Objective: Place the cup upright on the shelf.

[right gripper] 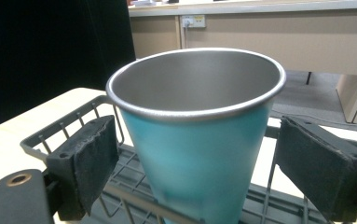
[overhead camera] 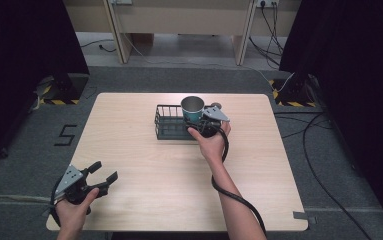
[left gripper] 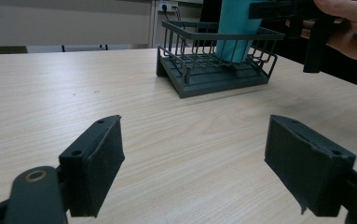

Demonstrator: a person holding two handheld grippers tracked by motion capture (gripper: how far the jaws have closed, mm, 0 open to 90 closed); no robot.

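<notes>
The light wood-grain table (overhead camera: 144, 165) carries a dark wire basket (overhead camera: 169, 122) with thin bars and a solid base, and a teal cup (right gripper: 199, 154), tapered with a brushed-metal interior and rolled rim, stands upright in the basket between the jaws of the right gripper (right gripper: 197, 163). These jaws stand released, a gap showing between each flat black foam pad and the cup wall, so the step in hand appears to be either grasping or setting down the cup; a grasp would call for closing both pads squarely on the smooth, likely slippery wall below the rim. The left gripper (left gripper: 192, 158) rests near the table edge, well apart from the basket, jaws spread wide with nothing between them.
</notes>
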